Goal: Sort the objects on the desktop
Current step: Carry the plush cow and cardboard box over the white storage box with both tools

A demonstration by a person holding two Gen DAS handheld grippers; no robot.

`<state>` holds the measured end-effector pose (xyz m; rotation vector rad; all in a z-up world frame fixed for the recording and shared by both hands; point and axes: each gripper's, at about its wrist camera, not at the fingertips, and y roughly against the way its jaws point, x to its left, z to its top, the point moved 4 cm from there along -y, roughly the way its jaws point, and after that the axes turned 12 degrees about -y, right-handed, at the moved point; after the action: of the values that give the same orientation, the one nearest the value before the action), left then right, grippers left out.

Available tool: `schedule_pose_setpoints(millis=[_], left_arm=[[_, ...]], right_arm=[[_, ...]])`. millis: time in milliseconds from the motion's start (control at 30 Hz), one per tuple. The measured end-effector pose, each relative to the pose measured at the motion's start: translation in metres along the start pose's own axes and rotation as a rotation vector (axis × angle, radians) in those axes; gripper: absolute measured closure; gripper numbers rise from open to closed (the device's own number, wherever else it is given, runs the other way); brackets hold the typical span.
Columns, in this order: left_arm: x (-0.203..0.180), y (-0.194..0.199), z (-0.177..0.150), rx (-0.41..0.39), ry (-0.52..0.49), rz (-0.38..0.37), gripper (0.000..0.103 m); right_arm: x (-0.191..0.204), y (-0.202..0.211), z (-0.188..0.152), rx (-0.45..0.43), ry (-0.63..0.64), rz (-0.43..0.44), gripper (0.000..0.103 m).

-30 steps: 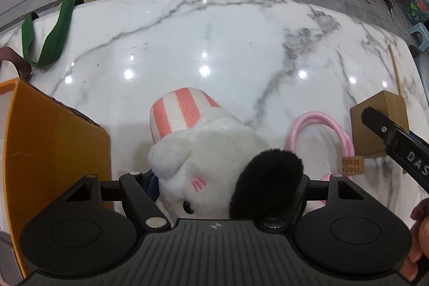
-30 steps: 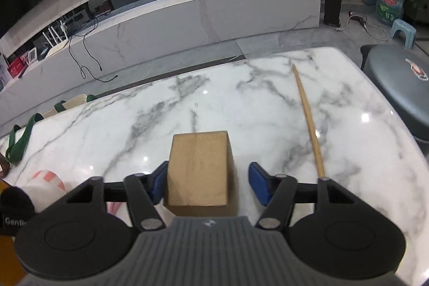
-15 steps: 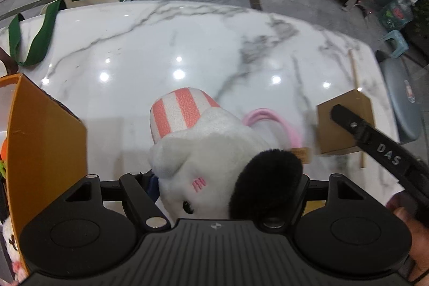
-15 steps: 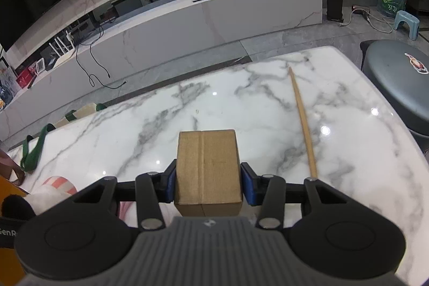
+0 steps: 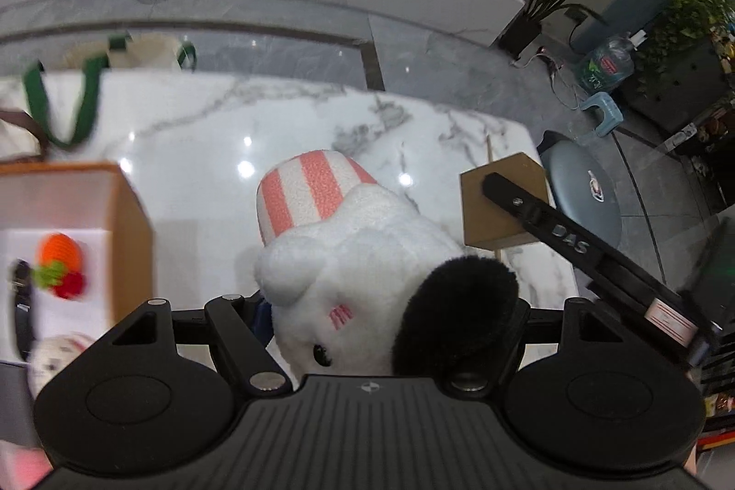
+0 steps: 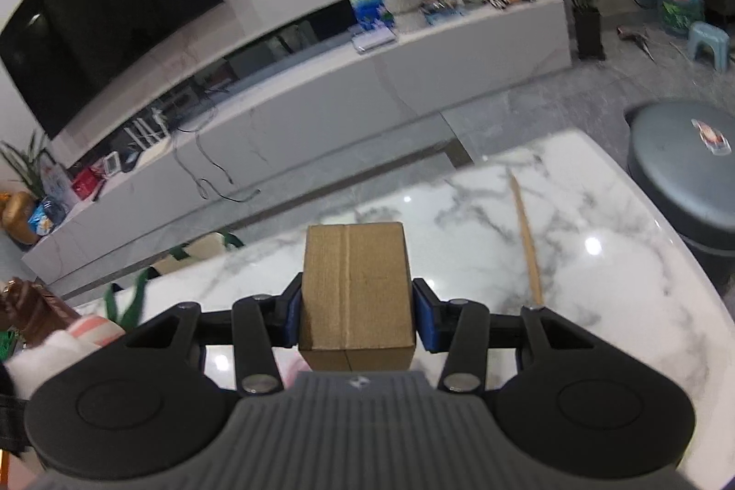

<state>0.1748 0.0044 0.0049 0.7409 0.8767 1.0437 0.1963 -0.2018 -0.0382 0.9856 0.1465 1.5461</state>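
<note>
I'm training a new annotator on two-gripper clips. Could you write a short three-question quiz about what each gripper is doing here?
1. True or false: the right gripper is shut on the cardboard box.
2. What does the left gripper hold?
A. a wooden stick
B. a plush toy
C. a green-handled bag
3. Fill in: in the left wrist view, the open orange box to the left holds a knitted ____.

Key
1. True: both blue pads press on its sides.
2. B: the white plush toy with a black ear and pink-striped hat.
3. Carrot. The wooden stick lies on the marble table.
</note>
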Motion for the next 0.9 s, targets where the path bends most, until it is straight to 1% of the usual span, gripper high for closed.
schedule_pose_setpoints(millis=[100,233,433,600,767,900], left_arm=[[0.009,0.038,0.001,-0.029,-0.023,0.036,0.018],[0.027,0.087,-0.003,-0.074,-0.024,0.086,0.018],[0.049,0.135,-0.017,-0.113,-0.007,0.147,0.018],[0.067,0.156,-0.031,-0.124,0.021,0.174,0.018],[0.095,0.161,-0.046,-0.100,0.051,0.216,0.018],[0.124,0.149,-0.060,-0.063,0.123,0.193,0.018]], right_arm=[[0.025,0.010,-0.001,-0.012,0.048,0.039,0.054],[0.062,0.027,-0.008,-0.034,0.110,0.095,0.054],[0.120,0.051,-0.028,-0.047,0.233,0.170,0.054],[0.160,0.070,-0.047,-0.053,0.329,0.224,0.054],[0.194,0.083,-0.070,-0.039,0.412,0.277,0.054],[0.214,0.082,-0.101,-0.004,0.469,0.314,0.054]])
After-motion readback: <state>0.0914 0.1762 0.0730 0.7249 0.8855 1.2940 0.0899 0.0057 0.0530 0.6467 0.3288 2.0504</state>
